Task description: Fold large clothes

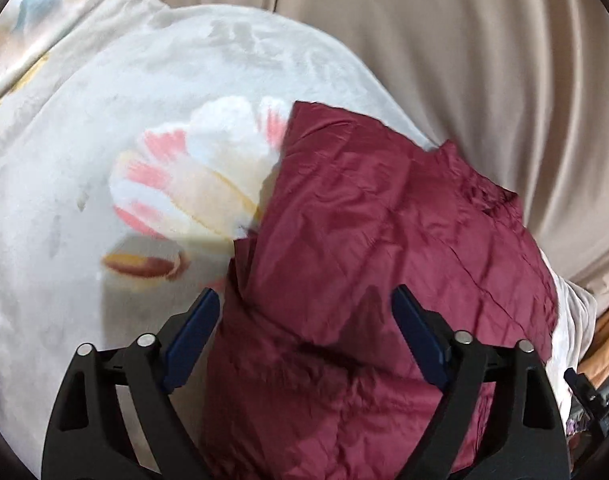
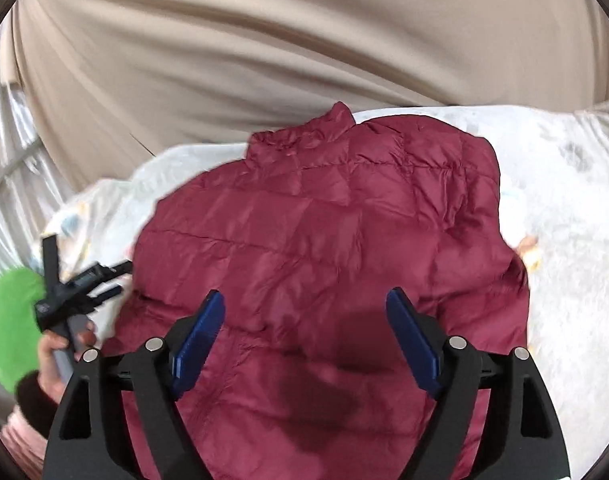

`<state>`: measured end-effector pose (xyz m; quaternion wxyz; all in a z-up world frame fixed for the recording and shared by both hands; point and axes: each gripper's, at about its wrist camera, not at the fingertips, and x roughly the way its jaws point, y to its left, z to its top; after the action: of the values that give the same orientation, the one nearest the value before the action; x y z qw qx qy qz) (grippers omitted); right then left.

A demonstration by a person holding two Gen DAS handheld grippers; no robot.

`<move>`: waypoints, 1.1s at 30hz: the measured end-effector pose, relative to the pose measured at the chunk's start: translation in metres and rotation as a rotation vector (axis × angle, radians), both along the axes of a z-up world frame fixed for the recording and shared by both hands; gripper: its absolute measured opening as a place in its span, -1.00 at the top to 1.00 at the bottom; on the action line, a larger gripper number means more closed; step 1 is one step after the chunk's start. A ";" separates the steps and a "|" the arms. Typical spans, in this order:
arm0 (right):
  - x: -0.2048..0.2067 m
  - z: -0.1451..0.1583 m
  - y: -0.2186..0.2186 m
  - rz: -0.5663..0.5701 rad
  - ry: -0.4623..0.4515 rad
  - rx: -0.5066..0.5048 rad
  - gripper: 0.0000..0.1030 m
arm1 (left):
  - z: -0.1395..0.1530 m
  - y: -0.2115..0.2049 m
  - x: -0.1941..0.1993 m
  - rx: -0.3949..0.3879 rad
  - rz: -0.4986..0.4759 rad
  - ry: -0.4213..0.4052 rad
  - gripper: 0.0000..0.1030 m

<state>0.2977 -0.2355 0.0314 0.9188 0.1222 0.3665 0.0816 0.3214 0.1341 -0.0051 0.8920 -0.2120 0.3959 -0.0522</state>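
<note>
A maroon quilted puffer jacket [image 2: 324, 240] lies on a pale floral blanket [image 2: 564, 220], its collar toward the far side. In the left wrist view the jacket [image 1: 384, 240] fills the lower middle and right. My left gripper [image 1: 304, 312] is open and empty, hovering just above the jacket's near left part. My right gripper [image 2: 304, 316] is open and empty, above the jacket's near middle. The left gripper also shows in the right wrist view [image 2: 80, 284], held in a hand at the jacket's left edge.
The blanket [image 1: 84, 160] with a pink and yellow flower print covers the surface to the left. Beige curtains [image 2: 264, 60] hang behind. A green sleeve [image 2: 8, 320] is at the left edge of the right wrist view.
</note>
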 end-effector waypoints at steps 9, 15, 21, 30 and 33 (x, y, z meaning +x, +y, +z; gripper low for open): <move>0.052 -0.049 -0.011 -0.161 0.164 -0.093 -0.41 | -0.004 -0.003 0.008 0.004 0.010 0.046 -0.27; 0.032 -0.054 -0.020 -0.173 0.159 -0.037 -0.41 | -0.019 0.006 0.005 -0.028 0.021 0.090 -0.27; 0.032 -0.059 -0.036 -0.187 0.152 -0.030 -0.22 | -0.018 0.001 0.003 -0.005 0.005 0.072 -0.21; 0.045 0.066 0.012 -0.070 -0.224 -0.189 0.96 | 0.029 -0.022 0.013 0.059 -0.009 -0.070 0.86; 0.054 0.089 0.000 -0.108 -0.305 -0.165 0.96 | 0.035 -0.037 0.021 0.143 -0.010 -0.098 0.86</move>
<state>0.3514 -0.2359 0.1203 0.9736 0.0522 0.2212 0.0196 0.3420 0.0967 0.0295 0.9228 -0.1430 0.3556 -0.0383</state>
